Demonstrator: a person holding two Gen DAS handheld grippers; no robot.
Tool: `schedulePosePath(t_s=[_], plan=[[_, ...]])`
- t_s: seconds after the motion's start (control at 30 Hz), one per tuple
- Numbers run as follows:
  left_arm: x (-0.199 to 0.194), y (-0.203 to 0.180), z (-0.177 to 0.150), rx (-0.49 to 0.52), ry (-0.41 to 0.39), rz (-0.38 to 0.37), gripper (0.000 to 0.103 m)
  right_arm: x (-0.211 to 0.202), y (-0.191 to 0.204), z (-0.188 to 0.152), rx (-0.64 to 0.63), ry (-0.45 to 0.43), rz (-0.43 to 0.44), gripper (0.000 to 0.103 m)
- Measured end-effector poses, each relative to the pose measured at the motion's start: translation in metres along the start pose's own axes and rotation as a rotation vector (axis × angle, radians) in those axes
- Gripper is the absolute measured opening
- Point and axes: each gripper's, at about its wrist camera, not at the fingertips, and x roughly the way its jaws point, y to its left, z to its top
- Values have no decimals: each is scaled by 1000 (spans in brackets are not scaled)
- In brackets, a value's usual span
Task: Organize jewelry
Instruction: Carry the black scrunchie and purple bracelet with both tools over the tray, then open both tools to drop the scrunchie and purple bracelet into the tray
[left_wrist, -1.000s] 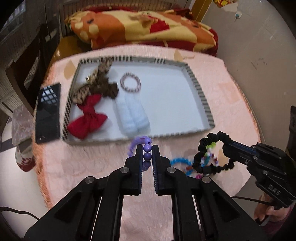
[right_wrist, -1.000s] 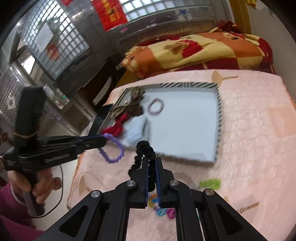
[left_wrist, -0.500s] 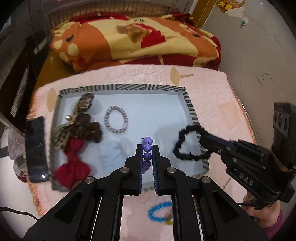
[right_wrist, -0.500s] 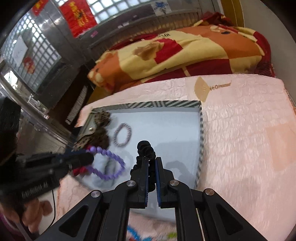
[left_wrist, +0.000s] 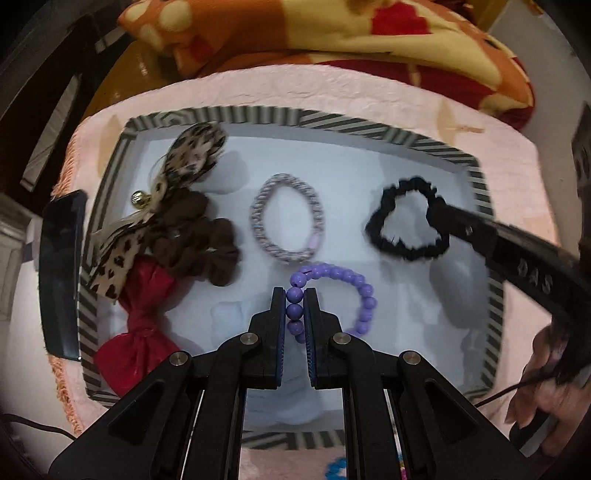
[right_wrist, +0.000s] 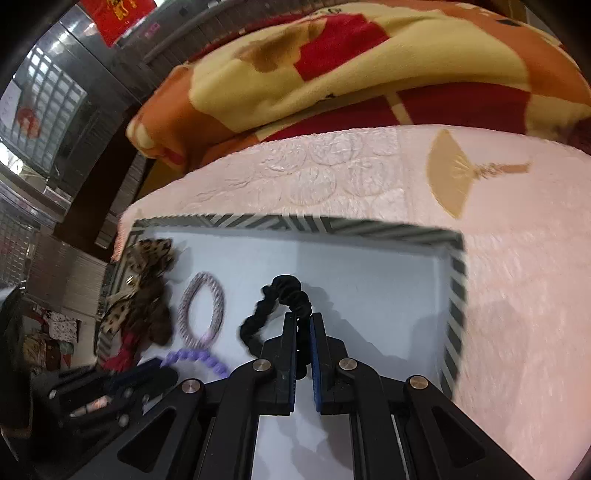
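My left gripper (left_wrist: 294, 295) is shut on a purple bead bracelet (left_wrist: 343, 284), held low over the white floor of the striped-rim tray (left_wrist: 332, 123). My right gripper (right_wrist: 303, 319) is shut on a black scrunchie (right_wrist: 275, 306), which hangs over the tray's right half; the same black scrunchie (left_wrist: 406, 221) shows in the left wrist view. In the tray lie a silver-pink hair tie (left_wrist: 286, 219), a leopard-print bow (left_wrist: 184, 162), a brown scrunchie (left_wrist: 199, 236) and a red bow (left_wrist: 138, 332). The purple bead bracelet (right_wrist: 195, 358) also shows at the left of the right wrist view.
The tray sits on a pink quilted cloth (right_wrist: 517, 277) over the table. A black phone (left_wrist: 61, 273) lies left of the tray. A blue bead bracelet (left_wrist: 336, 469) lies on the cloth near the front. A folded orange and yellow blanket (right_wrist: 351, 74) lies behind the table.
Both grippers moved from the table's front edge forward and down over the tray, carrying the purple bracelet and the black scrunchie; the tray now fills both views.
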Motion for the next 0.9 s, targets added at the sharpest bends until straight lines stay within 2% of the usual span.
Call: schedulePosePath(t_s=[0.23,0.27,0.3,0.37,0.57,0.67,0.8,0.9], plan=[[5,8,0,-24,9,41,8,15,-1,13,6,10,27,9],[6,8,0,-25,11,44,8,14,-2,14,11,7,25,15],[7,8,0,-26,13,46,8,11,-4,14,16,0,27,29],[12,0,5,-29,16,48,8,5,-6,14,13,-11,23,44],[9,-3,5,-31,-2,58,11,-19,-4,5,-8,-46,37,44],[0,-6,5,-26,-17,45,24,-36,-1,-2,-15,-74,42,44],[-23,-15,-1,10,-78,50,40,-62,10,-16,-24,-109,49,44],[-37,-18,-6,21,-112,46,44,-76,16,-27,-33,-126,52,45]])
